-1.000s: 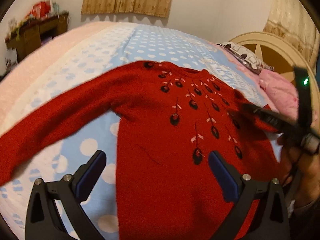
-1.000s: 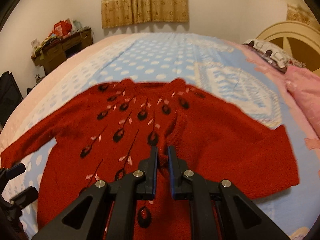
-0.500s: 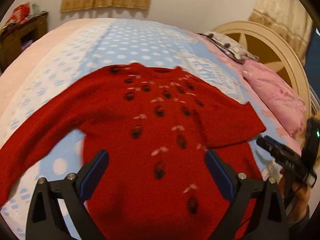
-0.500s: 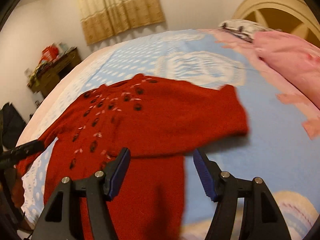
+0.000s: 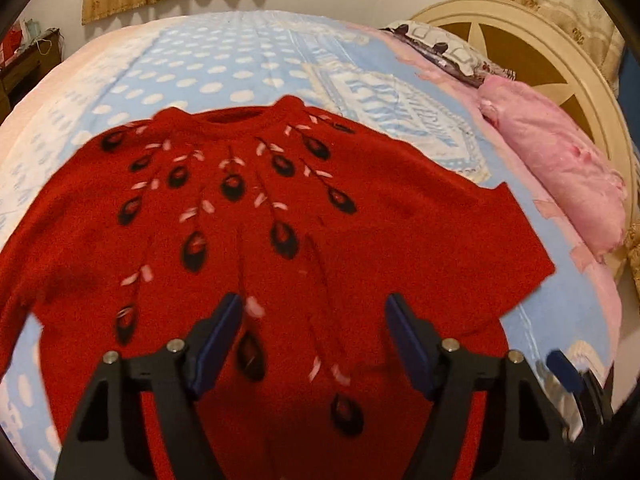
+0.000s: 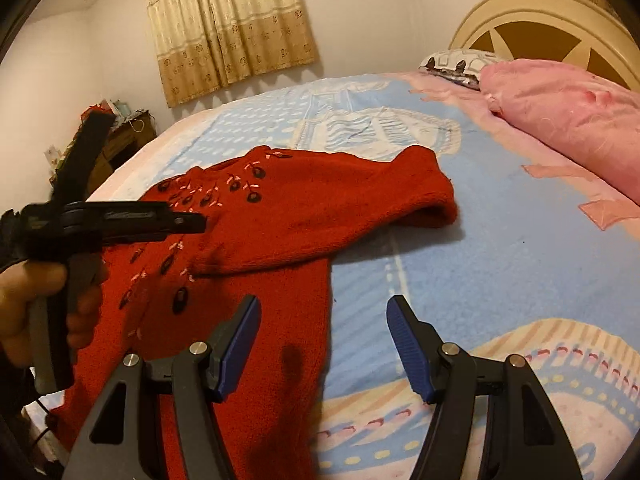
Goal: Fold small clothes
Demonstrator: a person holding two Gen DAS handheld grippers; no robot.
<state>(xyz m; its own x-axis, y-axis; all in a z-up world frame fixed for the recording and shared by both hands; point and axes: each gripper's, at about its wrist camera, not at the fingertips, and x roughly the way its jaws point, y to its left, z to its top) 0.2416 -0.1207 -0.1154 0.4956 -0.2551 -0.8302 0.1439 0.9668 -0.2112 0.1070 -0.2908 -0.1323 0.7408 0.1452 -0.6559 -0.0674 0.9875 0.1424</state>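
The bedspread (image 5: pixel 256 60) has a white panel with blue lettering just past the sweater's far right shoulder, but it is too smeared and bent by the lens to read. The red sweater (image 5: pixel 248 240), its chest scattered with dark oval motifs and pale pink flecks, lies flat on the blue polka-dot bed, neckline pointing to the far side. Its right sleeve (image 6: pixel 360 200) is folded across the body, cuff resting on the spread; a second ago that sleeve was bunched up in the right fingers over the chest.

To the far right sit a pink pillow (image 6: pixel 560 100) and a patterned black-and-white one (image 6: pixel 452 62) against the cream headboard (image 6: pixel 540 12). Beige curtains (image 6: pixel 228 28) hang on the far wall, and a cluttered wooden dresser (image 6: pixel 124 140) stands at far left.

The left gripper (image 5: pixel 314 338) hovers over the sweater's lower front, its blue fingers apart with nothing between them; they have just been closing somewhat. In the right wrist view a hand (image 6: pixel 44 304) holds it at the left edge. The right gripper (image 6: pixel 324 344) hangs over the sweater's right edge and bare bedspread, fingers spread and holding nothing, having just opened off the sleeve.
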